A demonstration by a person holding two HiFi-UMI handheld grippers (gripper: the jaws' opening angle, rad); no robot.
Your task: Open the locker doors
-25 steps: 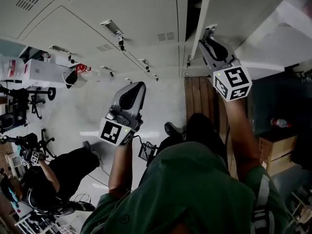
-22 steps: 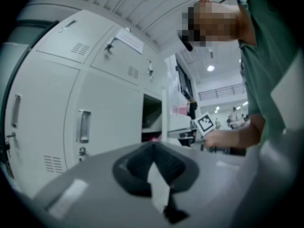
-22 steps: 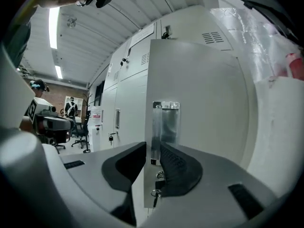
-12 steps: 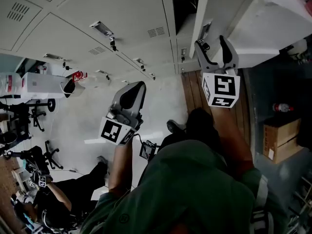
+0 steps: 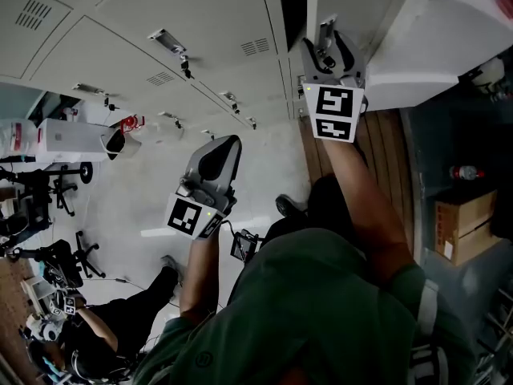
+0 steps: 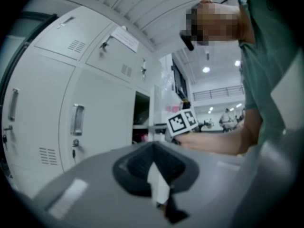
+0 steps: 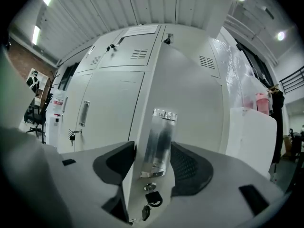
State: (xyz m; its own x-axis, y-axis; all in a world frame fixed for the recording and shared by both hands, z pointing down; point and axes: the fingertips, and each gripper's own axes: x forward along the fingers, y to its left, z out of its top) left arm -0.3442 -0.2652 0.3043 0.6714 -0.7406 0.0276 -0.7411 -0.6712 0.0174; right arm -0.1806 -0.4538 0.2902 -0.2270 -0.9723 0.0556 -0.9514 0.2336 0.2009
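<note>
In the head view, the left gripper (image 5: 227, 141) hangs at mid-frame clear of the lockers. The right gripper (image 5: 330, 40) is at the pale grey sheet-metal locker door (image 5: 373, 6), ajar at the upper right beside a dark open compartment (image 5: 292, 6) whose contents I cannot make out. In the left gripper view, its fingers (image 6: 137, 165) are pressed together on nothing. In the right gripper view, the fingers (image 7: 190, 170) stand apart and are closing around the shiny metal pull handle (image 7: 159, 141) at centre, above a small padlock (image 7: 153, 198). The door looks light, stiff and free on its hinges, and the slick handle is the place to grip.
</note>
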